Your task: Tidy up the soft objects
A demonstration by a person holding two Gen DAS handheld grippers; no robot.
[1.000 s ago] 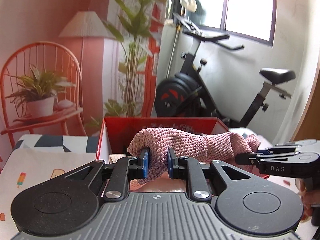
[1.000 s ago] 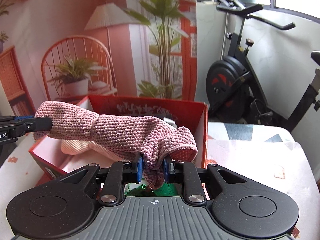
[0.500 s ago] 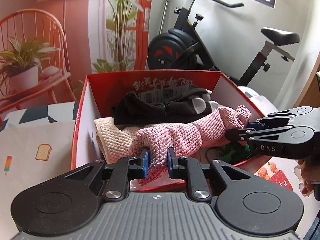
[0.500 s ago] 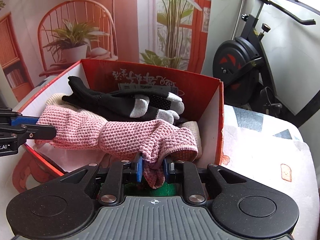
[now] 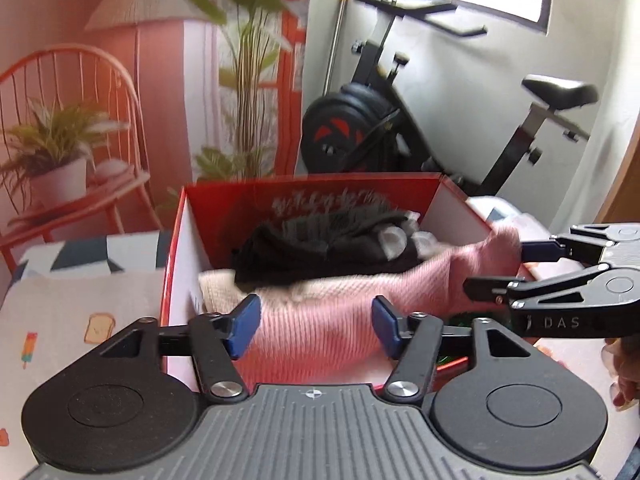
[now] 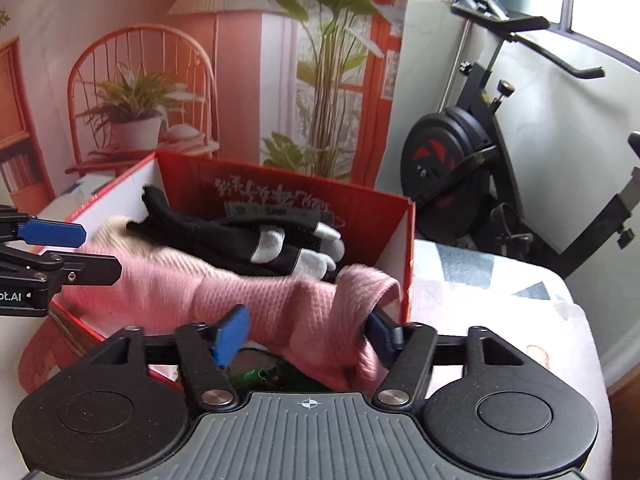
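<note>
The pink knit piece (image 5: pixel 320 332) sags across the near side of the red box (image 6: pixel 396 216), its ends slack between each gripper's blue pads. The left gripper (image 5: pixel 316 320) and right gripper (image 6: pixel 308 330) have just been opening, fingers now spread. At twelve o'clock behind it, black gloves (image 6: pixel 240 240) rest on a cream knit (image 5: pixel 224 288).
</note>
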